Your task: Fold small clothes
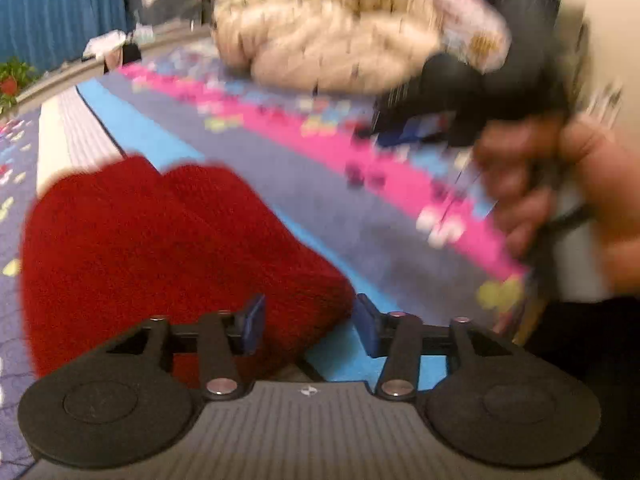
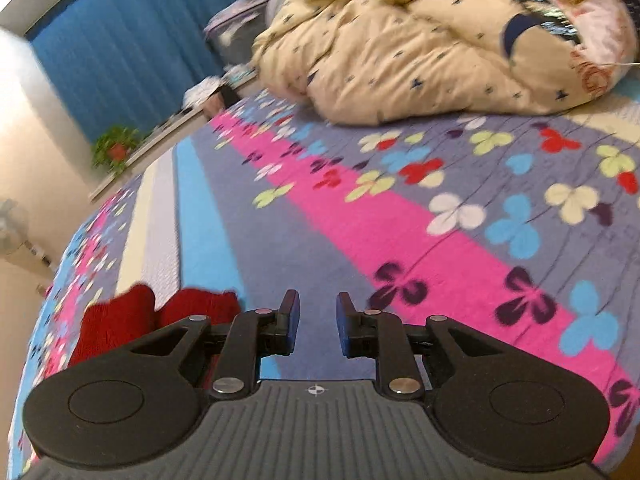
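A red knitted garment lies on the flowered bedspread, spread in two lobes. My left gripper is open, its jaws either side of the garment's near right edge, holding nothing. In the right wrist view the same red garment shows at the lower left, behind the gripper's left arm. My right gripper is open and empty above the bedspread, to the right of the garment. The right gripper and the hand on it also appear, blurred, at the right of the left wrist view.
A cream patterned pile of bedding and clothes lies at the far end of the bed. Blue curtains, a potted plant on a ledge and a fan stand past the bed's left edge.
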The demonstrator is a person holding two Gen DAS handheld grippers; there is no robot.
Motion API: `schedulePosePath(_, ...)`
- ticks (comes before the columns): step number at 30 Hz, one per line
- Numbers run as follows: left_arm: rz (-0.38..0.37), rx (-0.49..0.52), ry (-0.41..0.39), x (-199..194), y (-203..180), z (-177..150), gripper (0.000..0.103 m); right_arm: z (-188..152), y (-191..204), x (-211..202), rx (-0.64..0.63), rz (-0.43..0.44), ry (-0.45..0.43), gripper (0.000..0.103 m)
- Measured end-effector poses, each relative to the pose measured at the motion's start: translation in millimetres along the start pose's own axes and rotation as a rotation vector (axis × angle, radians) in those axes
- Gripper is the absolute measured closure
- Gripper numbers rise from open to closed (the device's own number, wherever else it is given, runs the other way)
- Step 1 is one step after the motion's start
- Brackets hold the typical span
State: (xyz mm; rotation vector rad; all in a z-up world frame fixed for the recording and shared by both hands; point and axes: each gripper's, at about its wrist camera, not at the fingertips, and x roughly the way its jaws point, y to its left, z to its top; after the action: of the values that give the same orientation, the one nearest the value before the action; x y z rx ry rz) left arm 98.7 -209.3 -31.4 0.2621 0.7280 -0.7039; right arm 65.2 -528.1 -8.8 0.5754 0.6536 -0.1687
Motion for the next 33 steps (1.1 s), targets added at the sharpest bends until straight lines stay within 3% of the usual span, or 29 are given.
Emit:
schedulePosePath(2,0.046,0.025,-0.049,-37,19,-5,0.036,-3,11,2,-0.005,0.067,0.026,0.075)
schedulePosePath(7,0.198,0.010,-0.065,-100,78,-51,0.036,-23,54,18,-0.103,0.231,0.168,0.057)
schedulePosePath(10,0.255,-0.100,-0.093,-119,115,-88,0.036,-47,83,30,-0.184,0.308,0.287,0.051)
schedulePosePath(12,0.272,-0.204,-0.134,-128,133,-113,0.036,-61,99,37,-0.262,0.303,0.336,0.051)
schedulePosePath(13,0.282,-0.252,-0.112,-129,144,-124,0.036,-68,106,41,-0.309,0.264,0.343,0.051)
schedulePosePath(14,0.321,-0.272,-0.050,-128,147,-124,0.041,-73,109,43,-0.335,0.237,0.337,0.051)
schedulePosePath(16,0.358,-0.214,-0.104,-134,143,-118,0.041,-77,114,43,-0.346,0.221,0.327,0.052)
schedulePosePath(18,0.351,-0.144,-0.177,-141,139,-112,0.038,-76,117,40,-0.359,0.247,0.313,0.085)
schedulePosePath(21,0.343,-0.160,-0.164,-136,143,-110,0.039,-70,120,16,-0.387,0.300,0.207,0.088)
schedulePosePath(24,0.339,-0.185,-0.179,-131,144,-104,0.039,-42,105,-24,-0.274,0.387,0.054,0.090)
schedulePosePath(25,0.331,-0.196,-0.185,-131,144,-106,0.039,-39,102,-32,-0.277,0.368,0.032,0.090)
schedulePosePath(27,0.308,-0.218,-0.180,-126,146,-109,0.039,-42,95,-33,-0.339,0.242,0.037,0.090)
schedulePosePath(28,0.298,-0.223,-0.169,-122,146,-110,0.039,-48,91,-18,-0.350,0.173,0.109,0.090)
schedulePosePath(30,0.292,-0.220,-0.151,-115,143,-110,0.039,-61,80,18,-0.319,0.132,0.312,0.087)
schedulePosePath(31,0.293,-0.216,-0.145,-111,142,-109,0.039,-65,80,22,-0.315,0.128,0.323,0.086)
schedulePosePath(33,0.295,-0.220,-0.143,-106,141,-107,0.039,-61,91,9,-0.366,0.163,0.227,0.082)
